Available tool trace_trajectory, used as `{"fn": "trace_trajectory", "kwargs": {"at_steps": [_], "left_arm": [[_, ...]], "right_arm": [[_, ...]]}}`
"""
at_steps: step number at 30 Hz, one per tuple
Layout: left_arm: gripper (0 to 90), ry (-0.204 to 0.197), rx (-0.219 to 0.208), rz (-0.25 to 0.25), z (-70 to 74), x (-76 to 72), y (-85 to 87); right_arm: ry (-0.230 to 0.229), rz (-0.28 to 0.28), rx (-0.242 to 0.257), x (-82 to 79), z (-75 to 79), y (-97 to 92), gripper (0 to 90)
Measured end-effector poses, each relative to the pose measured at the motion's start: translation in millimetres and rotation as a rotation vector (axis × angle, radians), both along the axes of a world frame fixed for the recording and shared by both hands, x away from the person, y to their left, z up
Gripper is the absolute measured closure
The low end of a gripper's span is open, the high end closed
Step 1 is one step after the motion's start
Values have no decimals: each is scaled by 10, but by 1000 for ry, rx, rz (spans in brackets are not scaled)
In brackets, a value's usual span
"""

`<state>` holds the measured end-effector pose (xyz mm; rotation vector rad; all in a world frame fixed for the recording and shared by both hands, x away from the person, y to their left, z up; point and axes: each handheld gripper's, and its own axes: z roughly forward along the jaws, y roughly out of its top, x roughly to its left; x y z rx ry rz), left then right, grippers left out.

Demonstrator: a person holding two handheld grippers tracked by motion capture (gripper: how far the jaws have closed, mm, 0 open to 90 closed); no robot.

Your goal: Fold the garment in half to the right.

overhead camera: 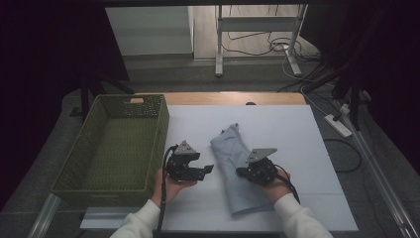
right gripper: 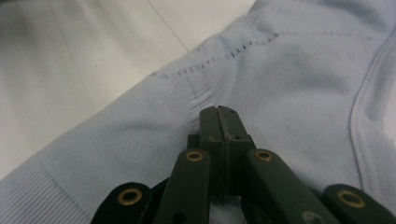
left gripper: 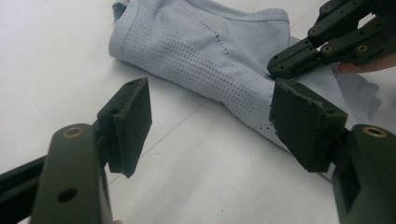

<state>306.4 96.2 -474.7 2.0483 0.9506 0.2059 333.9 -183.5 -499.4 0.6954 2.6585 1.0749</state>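
Closest to the person, the 2 hands come in over the near edge of the white counter (overhead camera: 307, 148), one gripper each. The right gripper (overhead camera: 241, 172) has its jaws pressed fully together with the tip down on the folded light-blue garment (overhead camera: 236, 166) — in its own view the closed tip sits right on the cloth near a stitched seam, but I can't tell whether any fabric is actually pinched between the pads. My guess is it's there to pin the fold flat, or to hold an edge, so the piece doesn't slide.

The left gripper (overhead camera: 210, 168) hangs just beside the garment on bare counter, jaws spread apart with nothing between them, pointed toward the cloth's long edge. That looks like the free helper, lined up to take hold of the side with the perforated mesh panel — though that's just how I read it.

The garment itself lies lengthwise in the middle of the counter, folded into a narrow strip running away from the person, with its ribbed hem at the near end.

Farther left, the olive green basket (overhead camera: 94, 183) sits against the counter's edge, nothing inside it — probably where the folded piece ends up.
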Motion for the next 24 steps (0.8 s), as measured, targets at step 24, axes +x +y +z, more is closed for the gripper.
{"fn": "trace_trajectory", "kwargs": {"at_steps": [24], "left_arm": [[300,-3,1,4,6,1,12]], "right_arm": [[-36,71,106,-314,224,-53,896]]}}
